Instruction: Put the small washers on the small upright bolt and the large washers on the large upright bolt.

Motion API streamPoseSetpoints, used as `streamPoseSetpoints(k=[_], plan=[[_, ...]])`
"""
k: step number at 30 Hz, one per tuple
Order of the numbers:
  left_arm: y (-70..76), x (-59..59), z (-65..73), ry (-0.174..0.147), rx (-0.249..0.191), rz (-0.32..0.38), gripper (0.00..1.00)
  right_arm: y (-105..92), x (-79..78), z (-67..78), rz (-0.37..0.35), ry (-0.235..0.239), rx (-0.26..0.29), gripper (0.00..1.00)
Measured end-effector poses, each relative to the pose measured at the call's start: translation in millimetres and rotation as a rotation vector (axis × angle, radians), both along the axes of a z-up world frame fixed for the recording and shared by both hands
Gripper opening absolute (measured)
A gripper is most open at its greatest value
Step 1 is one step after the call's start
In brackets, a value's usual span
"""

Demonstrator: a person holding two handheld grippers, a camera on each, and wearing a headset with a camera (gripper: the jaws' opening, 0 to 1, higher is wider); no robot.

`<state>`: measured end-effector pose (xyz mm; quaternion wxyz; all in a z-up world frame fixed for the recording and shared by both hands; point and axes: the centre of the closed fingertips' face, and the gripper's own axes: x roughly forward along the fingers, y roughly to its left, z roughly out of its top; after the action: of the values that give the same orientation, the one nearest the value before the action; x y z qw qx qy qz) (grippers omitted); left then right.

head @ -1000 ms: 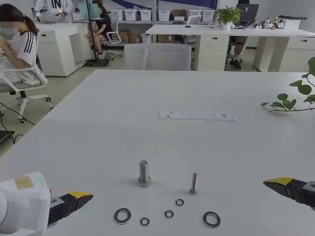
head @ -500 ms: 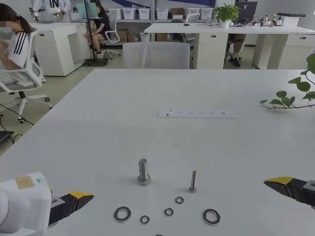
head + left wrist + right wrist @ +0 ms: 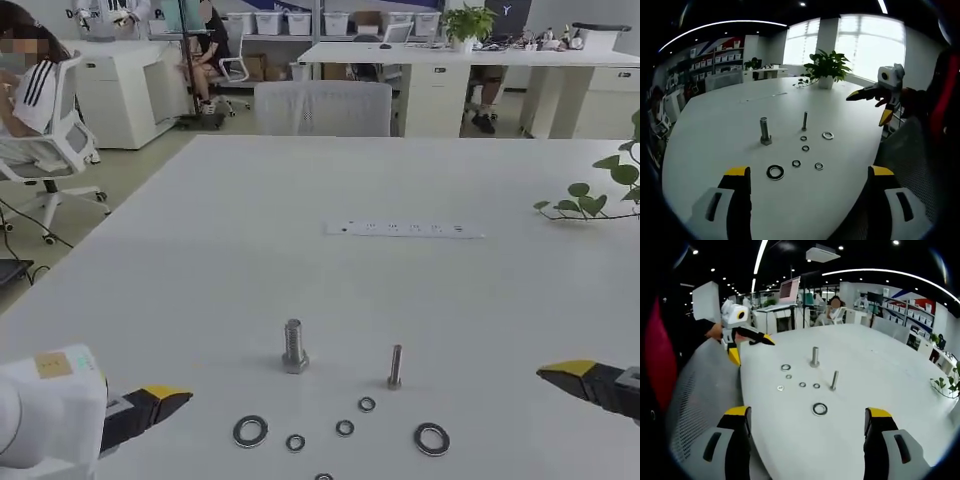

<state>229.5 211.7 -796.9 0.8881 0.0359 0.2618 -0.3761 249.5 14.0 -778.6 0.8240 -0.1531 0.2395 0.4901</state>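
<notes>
On the white table, the large upright bolt (image 3: 293,350) stands left of the thinner small upright bolt (image 3: 395,367). In front of them lie two large washers (image 3: 250,431) (image 3: 432,438) and several small washers (image 3: 345,428). My left gripper (image 3: 160,403) hovers at the table's near left corner, open and holding nothing. My right gripper (image 3: 570,376) hovers at the near right, open too. In the left gripper view, the large bolt (image 3: 764,131), small bolt (image 3: 804,121) and a large washer (image 3: 775,172) lie ahead of the left gripper (image 3: 810,197). In the right gripper view, a large washer (image 3: 819,409) lies nearest the right gripper (image 3: 807,437).
A white power strip (image 3: 403,229) lies across the table's middle, beyond the bolts. Plant leaves (image 3: 595,195) reach over the right edge. A grey chair (image 3: 322,108) stands at the far edge. People sit at desks in the background.
</notes>
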Motion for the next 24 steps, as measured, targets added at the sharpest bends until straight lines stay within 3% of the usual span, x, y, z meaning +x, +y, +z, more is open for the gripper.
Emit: streamPoseSetpoints(k=[24], plan=[[-0.1,0.1,-0.5,-0.006,0.002,-0.006,0.97,0.6,-1.1,-3.1,0.017,0.011,-0.033,0.94]])
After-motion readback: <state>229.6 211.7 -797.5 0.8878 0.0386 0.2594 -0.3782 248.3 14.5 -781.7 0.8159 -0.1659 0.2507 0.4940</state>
